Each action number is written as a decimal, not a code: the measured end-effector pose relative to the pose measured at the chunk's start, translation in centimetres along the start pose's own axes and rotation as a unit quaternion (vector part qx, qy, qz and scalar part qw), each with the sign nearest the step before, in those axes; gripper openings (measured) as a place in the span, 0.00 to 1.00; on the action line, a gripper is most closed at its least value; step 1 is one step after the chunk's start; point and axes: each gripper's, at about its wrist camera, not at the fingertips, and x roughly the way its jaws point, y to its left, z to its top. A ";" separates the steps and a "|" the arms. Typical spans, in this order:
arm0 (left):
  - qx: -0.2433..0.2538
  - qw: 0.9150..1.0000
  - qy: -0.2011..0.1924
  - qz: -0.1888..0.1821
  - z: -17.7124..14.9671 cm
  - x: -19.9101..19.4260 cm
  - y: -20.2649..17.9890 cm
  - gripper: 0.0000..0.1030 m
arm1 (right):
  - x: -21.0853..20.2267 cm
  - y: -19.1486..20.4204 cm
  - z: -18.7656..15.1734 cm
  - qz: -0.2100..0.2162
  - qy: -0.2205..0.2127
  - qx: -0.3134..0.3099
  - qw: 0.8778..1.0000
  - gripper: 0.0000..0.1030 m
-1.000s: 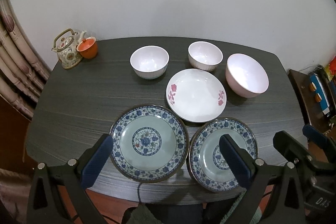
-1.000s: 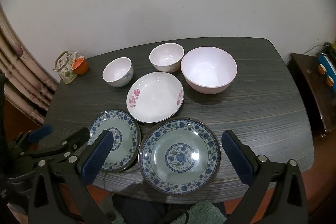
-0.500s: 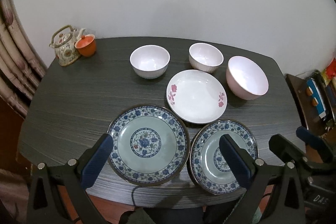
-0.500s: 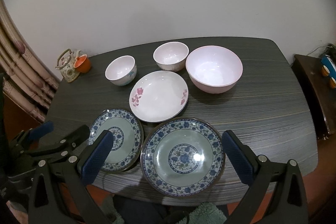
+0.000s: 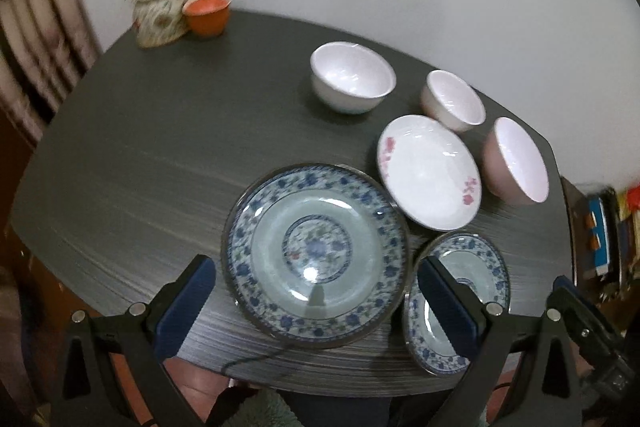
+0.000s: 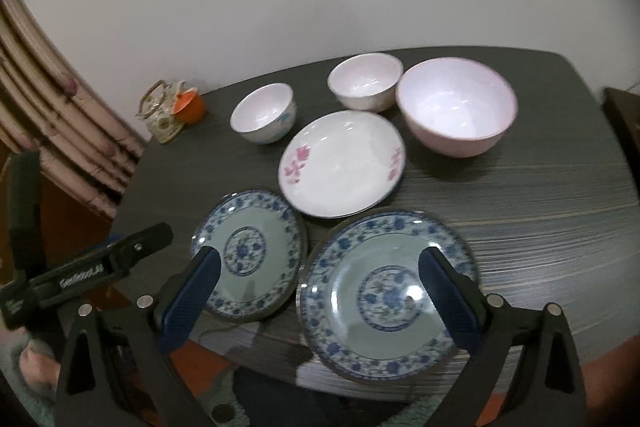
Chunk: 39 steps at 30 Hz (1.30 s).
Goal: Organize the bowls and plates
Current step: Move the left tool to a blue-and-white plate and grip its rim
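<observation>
Two blue-patterned plates sit side by side at the near edge of the dark table [image 6: 540,187]. The left blue plate [image 5: 316,253] lies framed between the wide-spread fingers of the left gripper [image 5: 316,303], which hovers above it without touching; its rim reaches close to the table's near edge. The right blue plate [image 6: 386,295] lies under the right gripper [image 6: 318,297], whose jaws stand wide and are closing, nothing pressed between the pads. The two plates' rims nearly meet, leaving almost no gap between them.

Just behind them, the white plate with pink flowers [image 6: 342,163] sits close to both blue rims. Behind that, in a row, stand a small white bowl [image 6: 264,118], a second small white bowl [image 6: 366,81] and a large pink bowl [image 6: 456,105]; the second small bowl and the pink bowl stand almost rim to rim.

Open tabletop lies to the right of the right blue plate and in front of the pink bowl, and a broad bare stretch runs along the left side up to a patterned teapot [image 5: 160,7] and an orange cup [image 5: 207,13] in the far left corner, beside the curtain [image 6: 52,107].
</observation>
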 end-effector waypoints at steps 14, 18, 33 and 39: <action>-0.112 0.992 0.033 -0.054 0.8 2.8 7.2 1.00 | 6.6 -0.5 0.1 0.095 0.073 0.039 0.992 0.81; -0.146 0.986 0.046 -0.072 0.5 3.5 8.7 1.00 | 8.2 -0.4 0.3 0.108 0.086 0.046 0.989 0.80; -0.167 0.977 0.091 -0.100 -0.1 5.7 10.4 0.79 | 14.0 0.9 1.7 0.116 0.154 0.026 0.981 0.63; -0.177 0.973 0.105 -0.106 -0.1 6.5 11.1 0.57 | 16.3 1.2 2.1 0.114 0.180 0.018 0.977 0.49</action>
